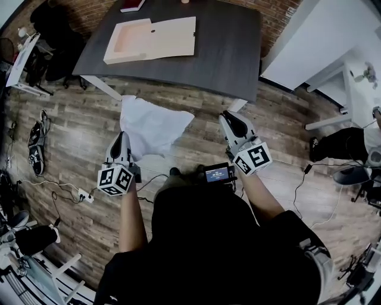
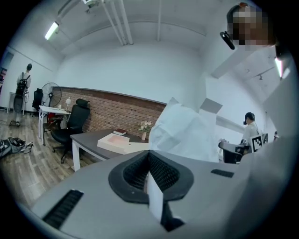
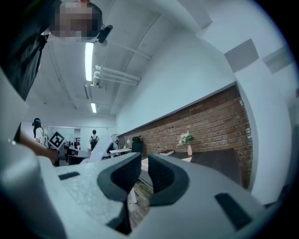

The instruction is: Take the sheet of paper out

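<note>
Left claw (image 2: 149,170) is pressed together on the sheet of paper (image 1: 152,128). A white edge of it can be seen pinched right between the pads, and the rest is fanned out crumpled ahead of the claw. So the sheet is held up in the air over the wooden floor (image 1: 71,137), short of the desk (image 1: 226,53) and not touching it.

Right claw (image 1: 228,117) is parted by just a narrow slit. Nothing is caught in it, and only floor is seen through the gap.

Both grippers are held out in front of the body on bent forearms, roughly side by side. They are pointed toward the desk, with the sheet spread between them, nearer the left.

Further out, a flat beige box (image 1: 152,39) is left lying open on the desk. A red book (image 1: 132,6) is sat at the far edge. A small vase of flowers (image 2: 145,127) is parked by the brick wall (image 3: 210,121).
</note>
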Demonstrator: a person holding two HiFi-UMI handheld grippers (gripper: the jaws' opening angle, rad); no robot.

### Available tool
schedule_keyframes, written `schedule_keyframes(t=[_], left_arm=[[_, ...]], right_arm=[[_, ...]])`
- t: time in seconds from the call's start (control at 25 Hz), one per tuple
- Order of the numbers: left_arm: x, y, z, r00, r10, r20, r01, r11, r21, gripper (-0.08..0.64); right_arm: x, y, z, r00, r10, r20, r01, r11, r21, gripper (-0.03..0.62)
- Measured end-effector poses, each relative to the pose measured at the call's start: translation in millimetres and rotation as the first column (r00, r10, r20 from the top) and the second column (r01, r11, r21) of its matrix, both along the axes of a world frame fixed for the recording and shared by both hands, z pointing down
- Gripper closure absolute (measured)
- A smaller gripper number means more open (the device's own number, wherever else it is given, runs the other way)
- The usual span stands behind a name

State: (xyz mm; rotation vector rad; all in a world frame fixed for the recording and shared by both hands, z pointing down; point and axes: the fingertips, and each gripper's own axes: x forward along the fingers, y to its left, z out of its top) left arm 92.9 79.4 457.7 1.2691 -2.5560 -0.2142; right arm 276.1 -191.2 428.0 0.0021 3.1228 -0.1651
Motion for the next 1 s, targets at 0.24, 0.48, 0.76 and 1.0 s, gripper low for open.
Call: schedule_keyframes(t=[0.24, 0.48, 0.76, 1.0], left_arm=[[-11, 6, -5, 1.0, 0.028, -0.009, -0.028, 0.999, 0.028, 0.566], [-25, 26, -5, 0.999, 0.038, -0.027, -0.037, 0.998, 0.041, 0.566], [-25, 39, 1, 0.998, 0.046, -0.047, -0.043, 0.998, 0.052, 0.566], [-22, 38, 3, 0.996, 0.065, -0.057, -0.062, 0.996, 0.061, 0.566]], right_arm=[[-5, 13, 3, 0.999, 0.031, -0.033, -0.031, 0.999, 0.014, 0.544], [-23, 33, 7, 0.996, 0.057, -0.063, -0.056, 0.998, 0.021, 0.545], [-25, 49, 11, 0.996, 0.044, -0.079, -0.042, 0.999, 0.028, 0.545], [-22, 51, 13, 0.995, 0.048, -0.084, -0.045, 0.998, 0.031, 0.545]])
